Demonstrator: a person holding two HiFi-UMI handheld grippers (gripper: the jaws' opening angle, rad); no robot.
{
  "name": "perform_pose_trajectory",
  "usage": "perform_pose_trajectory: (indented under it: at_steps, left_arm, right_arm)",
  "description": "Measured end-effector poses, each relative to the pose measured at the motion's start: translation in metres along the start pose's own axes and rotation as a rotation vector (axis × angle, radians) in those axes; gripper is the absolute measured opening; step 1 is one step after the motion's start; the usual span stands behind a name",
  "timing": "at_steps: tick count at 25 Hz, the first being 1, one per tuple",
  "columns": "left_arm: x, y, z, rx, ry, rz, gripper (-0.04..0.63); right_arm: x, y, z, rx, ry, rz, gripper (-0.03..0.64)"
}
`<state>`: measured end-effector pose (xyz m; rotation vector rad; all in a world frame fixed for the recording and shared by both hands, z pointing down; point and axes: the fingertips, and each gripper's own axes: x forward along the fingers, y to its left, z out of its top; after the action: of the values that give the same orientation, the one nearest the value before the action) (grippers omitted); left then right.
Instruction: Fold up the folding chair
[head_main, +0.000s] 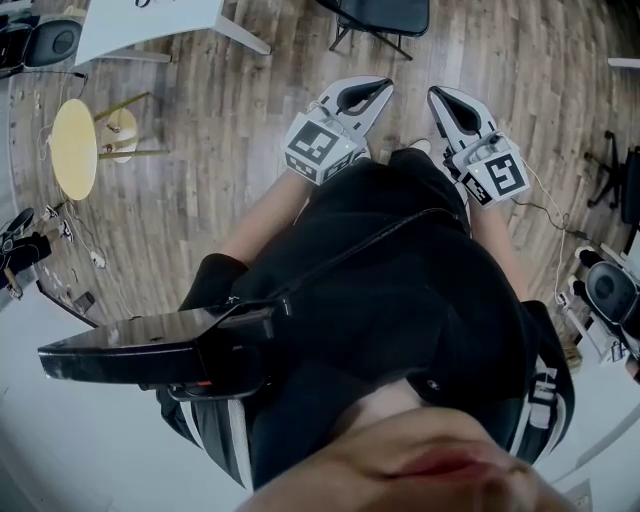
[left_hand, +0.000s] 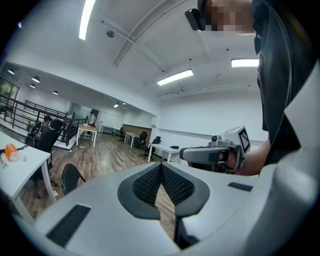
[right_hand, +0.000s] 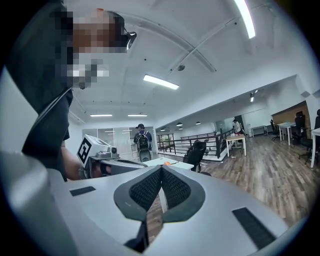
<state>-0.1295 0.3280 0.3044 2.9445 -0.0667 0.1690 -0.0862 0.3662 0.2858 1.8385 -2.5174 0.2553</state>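
Note:
A black chair (head_main: 385, 18) stands on the wooden floor at the top edge of the head view, ahead of both grippers and apart from them. In the left gripper view a black chair back (left_hand: 70, 176) shows low at the left, beside a white table. My left gripper (head_main: 383, 90) is held in front of the person's body, jaws shut with nothing between them. Beside it, my right gripper (head_main: 436, 96) is shut and empty too. Each gripper view shows the other gripper alongside: the right one (left_hand: 186, 154) and the left one (right_hand: 131, 162).
A round yellow stool (head_main: 75, 148) stands at the left, with a white table (head_main: 150, 25) beyond it. Cables and gear (head_main: 25, 245) lie along the left edge, and an office chair base (head_main: 612, 175) is at the right. Other people and desks (right_hand: 142, 140) are far across the room.

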Motion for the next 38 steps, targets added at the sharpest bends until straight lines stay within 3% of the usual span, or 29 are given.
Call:
perform_pose_trajectory:
  at_steps: [9,23,30,38]
  left_arm:
    - [0.061,0.023,0.006,-0.023,0.012,0.030,0.005]
    - [0.196,0.070,0.047,-0.002,0.039,0.162,0.005]
    - [0.211,0.086,0.047,0.005,0.064,0.219,0.005]
    - [0.216,0.110,0.044,0.014,0.081,0.202,0.005]
  right_arm:
    - [0.009,-0.070,-0.002,0.013,-0.006,0.031,0.002]
    - [0.021,-0.208,0.021,0.007,-0.024,0.179,0.003]
    - [0.029,-0.240,0.018,0.033,-0.028,0.205,0.003]
    - [0.052,-0.252,0.019,0.072,-0.046,0.186,0.003]
